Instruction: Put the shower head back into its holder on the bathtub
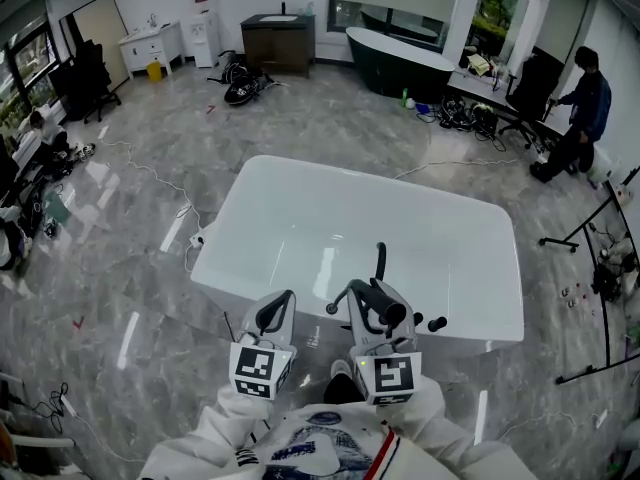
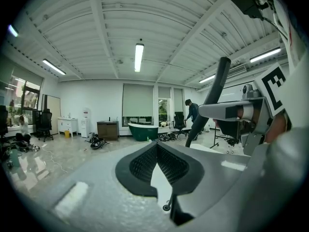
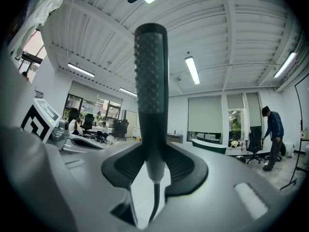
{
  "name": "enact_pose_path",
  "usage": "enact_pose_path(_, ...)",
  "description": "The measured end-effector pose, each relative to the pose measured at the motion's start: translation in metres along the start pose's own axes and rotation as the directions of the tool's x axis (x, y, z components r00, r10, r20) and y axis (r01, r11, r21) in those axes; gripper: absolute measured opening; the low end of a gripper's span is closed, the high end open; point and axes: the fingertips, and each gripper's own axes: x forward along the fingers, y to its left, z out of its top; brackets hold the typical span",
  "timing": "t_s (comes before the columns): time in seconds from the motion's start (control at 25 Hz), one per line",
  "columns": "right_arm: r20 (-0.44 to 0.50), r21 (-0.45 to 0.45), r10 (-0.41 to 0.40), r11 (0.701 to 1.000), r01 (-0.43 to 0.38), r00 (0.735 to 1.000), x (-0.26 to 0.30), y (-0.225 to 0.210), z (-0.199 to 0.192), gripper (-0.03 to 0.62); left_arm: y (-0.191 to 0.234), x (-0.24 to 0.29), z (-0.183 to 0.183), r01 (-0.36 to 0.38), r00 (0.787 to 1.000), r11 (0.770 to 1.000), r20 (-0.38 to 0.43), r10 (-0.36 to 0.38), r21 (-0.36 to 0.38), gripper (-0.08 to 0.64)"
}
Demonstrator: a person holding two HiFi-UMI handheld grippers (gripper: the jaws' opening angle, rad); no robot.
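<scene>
Two tools, one shower head – and a white tub (image 1: 300, 208) filling the middle of the head view. The right tool (image 1: 375, 306) is clenched on the shower head (image 1: 381, 258), gripping its handle low so the studded grip stands upright above the jaws. The right gripper view shows the pads pressed on both sides of the shaft (image 3: 150, 81), with the hose trailing down below. Held level and upright like this, the head looks ready to be lowered into a holder rather than dropped.

The left tool (image 1: 277, 310) rides just beside it at 9 o'clock, closed on nothing, its pads meeting at the tips in its own view (image 2: 155, 153). It seems kept near as a spare hand.

The shower head is over the tub's near rim, not yet seated. Two dark knobs (image 1: 428, 323) sit on that rim at 3 o'clock from the right tool. The holder is likely among them, though it cannot be picked out. A second, dark tub (image 1: 400, 63) stands at 12 o'clock.
</scene>
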Motion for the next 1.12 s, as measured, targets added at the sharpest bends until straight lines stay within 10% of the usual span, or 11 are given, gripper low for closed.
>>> enact_pose_path(1.12, -0.108, 0.062, 0.07, 0.996, -0.063, 0.992, 0.053, -0.02, -0.054, 0.138, 0.009, 0.053, -0.033, -0.018, 0.994, 0.998, -0.109, 0.011, -0.058, 0.0)
